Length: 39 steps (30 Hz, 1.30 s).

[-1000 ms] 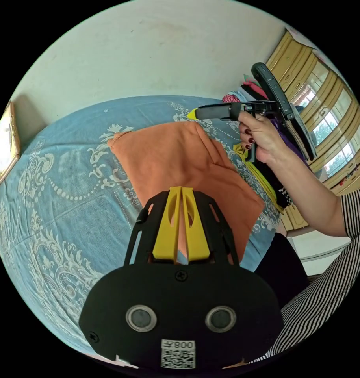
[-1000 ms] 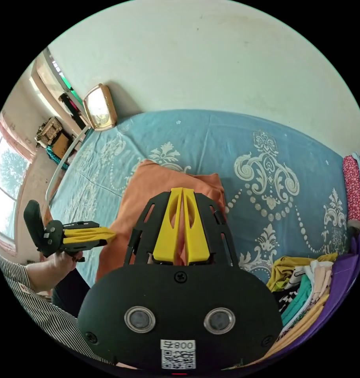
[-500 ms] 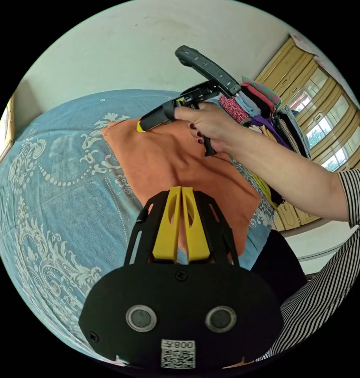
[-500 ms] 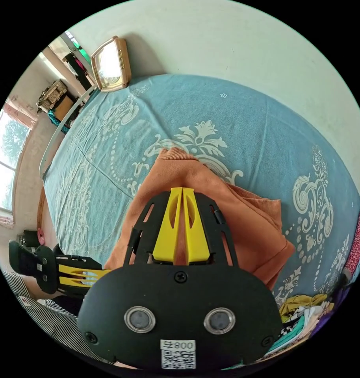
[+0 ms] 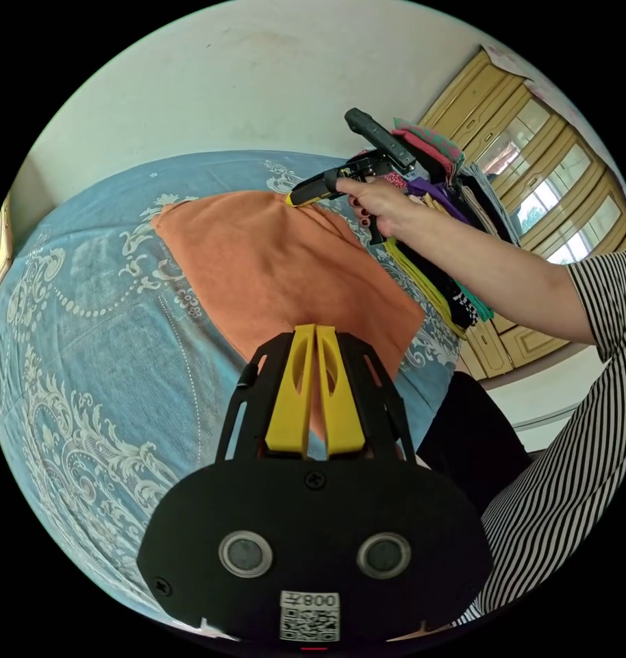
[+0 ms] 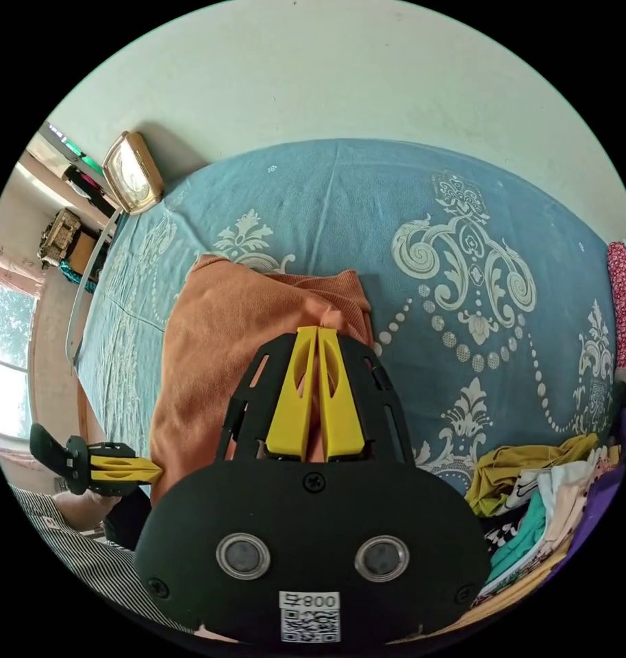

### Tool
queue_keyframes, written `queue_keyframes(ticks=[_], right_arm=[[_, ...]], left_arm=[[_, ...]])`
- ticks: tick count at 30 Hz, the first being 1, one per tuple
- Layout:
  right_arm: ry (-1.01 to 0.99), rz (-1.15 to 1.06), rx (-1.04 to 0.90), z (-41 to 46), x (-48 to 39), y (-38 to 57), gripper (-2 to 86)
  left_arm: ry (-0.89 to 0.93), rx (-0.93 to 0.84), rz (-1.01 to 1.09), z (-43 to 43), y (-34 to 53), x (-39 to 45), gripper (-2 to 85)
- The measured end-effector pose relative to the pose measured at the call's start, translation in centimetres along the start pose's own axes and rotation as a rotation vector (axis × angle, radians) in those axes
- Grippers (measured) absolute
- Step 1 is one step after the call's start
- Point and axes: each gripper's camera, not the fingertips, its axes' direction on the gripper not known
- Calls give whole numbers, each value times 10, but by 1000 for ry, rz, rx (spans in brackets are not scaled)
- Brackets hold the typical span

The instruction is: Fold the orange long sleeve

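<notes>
Both my grippers were clenched on the orange top on the bed.

My left gripper (image 5: 316, 336) had its yellow jaws pressed together with almost no gap, a bit of orange cloth caught between them at the top's corner by the bed's near edge. My right gripper (image 6: 318, 337) was clamped the same way, a small tuft of cloth poking out past its tips at the top's far corner. The top (image 5: 272, 267) lay flat and folded on the blue patterned bed (image 5: 87, 329), near the near edge, stretched between the two grips. In the left gripper view my right hand (image 5: 381, 205) held its gripper at that far corner. A pile of clothes (image 6: 539, 493) sat just beside the top on the bed.
</notes>
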Motion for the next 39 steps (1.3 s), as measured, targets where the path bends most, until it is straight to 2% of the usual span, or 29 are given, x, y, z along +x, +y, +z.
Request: queue_keyframes(ticks=[4, 7, 10, 12, 15, 19, 24, 29, 33, 39], right_arm=[[20, -17, 38, -22, 2, 17, 1], [-36, -64, 94, -54, -4, 58, 1], [-81, -121, 74, -64, -18, 119, 1], [-87, -110, -17, -48, -20, 163, 1], [-113, -49, -94, -19, -7, 198, 1], [-196, 36, -61, -25, 18, 207, 1], [-156, -9, 22, -68, 32, 229, 2], [-202, 35, 2, -69, 55, 268, 2], [-230, 104, -105, -43, 85, 295, 2], [-283, 158, -64, -57, 124, 325, 10]], left_arm=[[-18, 6, -32, -30, 3, 3, 3], [-33, 26, -29, -54, 14, 12, 3], [-35, -60, -70, -50, 22, 9, 3], [-33, -127, -105, -36, 25, -1, 3], [41, -124, -180, -48, 22, -16, 3], [55, -107, -204, -81, 23, -22, 3], [161, -80, -272, -122, 48, -36, 5], [273, -48, -381, -143, 71, -57, 16], [424, 51, -549, -159, 90, -95, 59], [439, 55, -668, -175, 92, -144, 120]])
